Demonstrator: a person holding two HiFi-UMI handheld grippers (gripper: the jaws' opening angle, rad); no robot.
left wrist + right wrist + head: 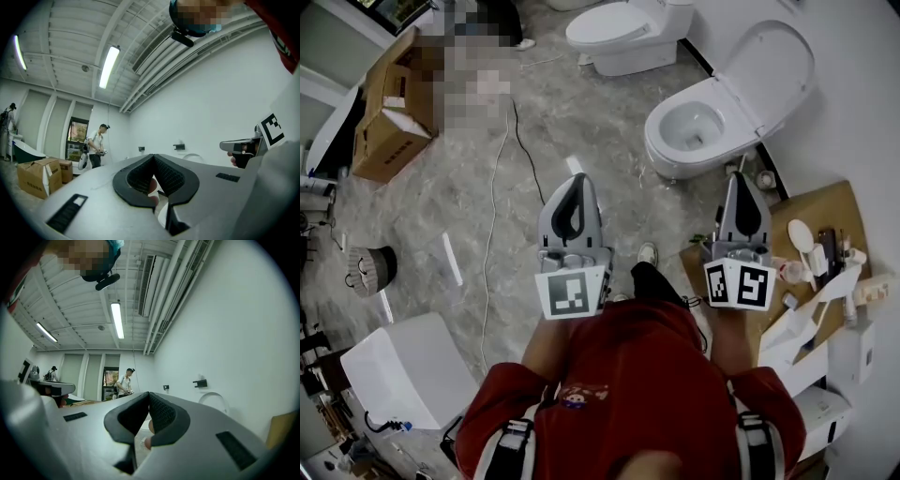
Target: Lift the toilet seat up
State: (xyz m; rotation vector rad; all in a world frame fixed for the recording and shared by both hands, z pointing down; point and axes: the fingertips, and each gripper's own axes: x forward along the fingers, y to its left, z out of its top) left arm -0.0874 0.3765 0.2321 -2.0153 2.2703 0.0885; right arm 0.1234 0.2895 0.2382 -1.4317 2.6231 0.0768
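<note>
A white toilet [698, 131] stands on the floor at the upper right of the head view. Its bowl is uncovered and its lid [772, 64] leans up against the wall. I cannot tell the seat apart from the lid. My left gripper [577, 180] is held level over the floor, well short of the bowl and to its left, with its jaws shut and nothing in them. My right gripper [741, 178] hangs just short of the bowl's near side, also shut and empty. In the right gripper view the raised lid [213, 401] shows as a pale arc beyond the joined tips [148, 393].
A second toilet [623, 33] with its lid down stands further back. A cardboard box [389, 103] lies at the upper left, and a thin cable [492, 216] runs across the floor. A wooden board [825, 211] with small items is at the right. Another person [96, 145] stands far off.
</note>
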